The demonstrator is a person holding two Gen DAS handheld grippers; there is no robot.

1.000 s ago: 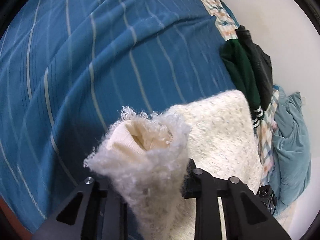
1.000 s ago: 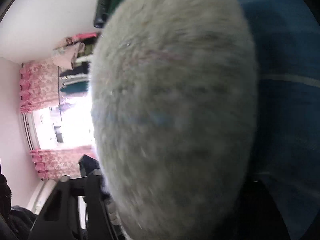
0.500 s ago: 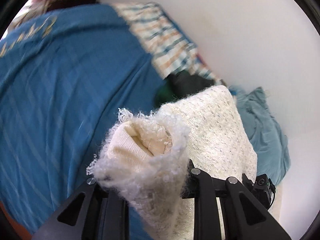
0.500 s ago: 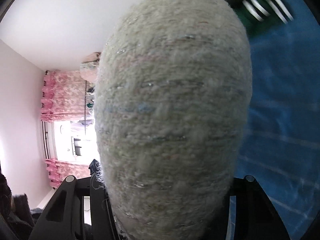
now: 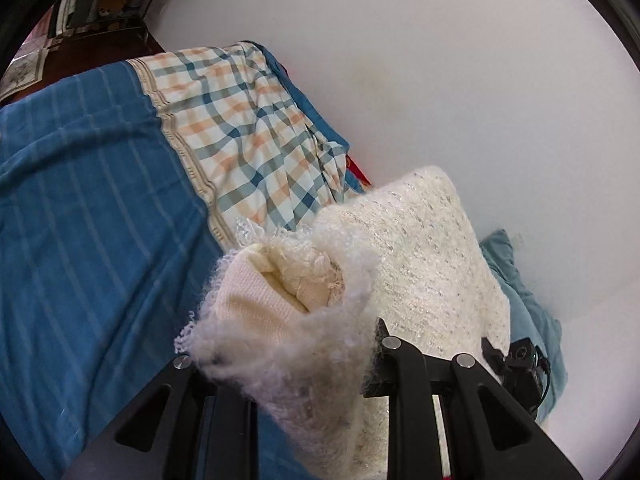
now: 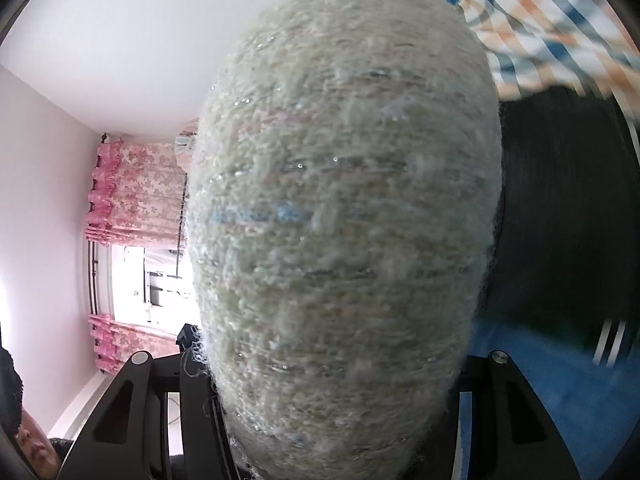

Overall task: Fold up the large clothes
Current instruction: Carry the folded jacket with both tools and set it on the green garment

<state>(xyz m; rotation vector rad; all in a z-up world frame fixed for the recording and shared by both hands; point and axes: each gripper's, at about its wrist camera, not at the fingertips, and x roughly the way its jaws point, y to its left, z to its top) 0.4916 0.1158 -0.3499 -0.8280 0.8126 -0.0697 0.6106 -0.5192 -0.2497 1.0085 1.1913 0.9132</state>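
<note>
A folded, fluffy cream knit sweater (image 5: 424,264) is held up in the air between both grippers, above a blue striped bed cover (image 5: 88,216). My left gripper (image 5: 288,364) is shut on one bunched end of it, showing the cream ribbed inside. My right gripper (image 6: 320,364) is shut on the other end; the sweater (image 6: 344,208) bulges toward the lens and fills most of the right wrist view. The right gripper's body (image 5: 520,368) shows at the sweater's far end in the left wrist view.
A plaid cloth (image 5: 256,128) lies on the bed by the white wall (image 5: 440,60). A teal garment (image 5: 528,312) lies by the wall behind the sweater. A dark garment with white stripes (image 6: 560,216) lies on the bed. A window with pink curtains (image 6: 132,208) is left.
Both grippers have lifted and swung the sweater toward the wall end of the bed. The plaid cloth and wall now fill the left view; the dark garment has moved out of it.
</note>
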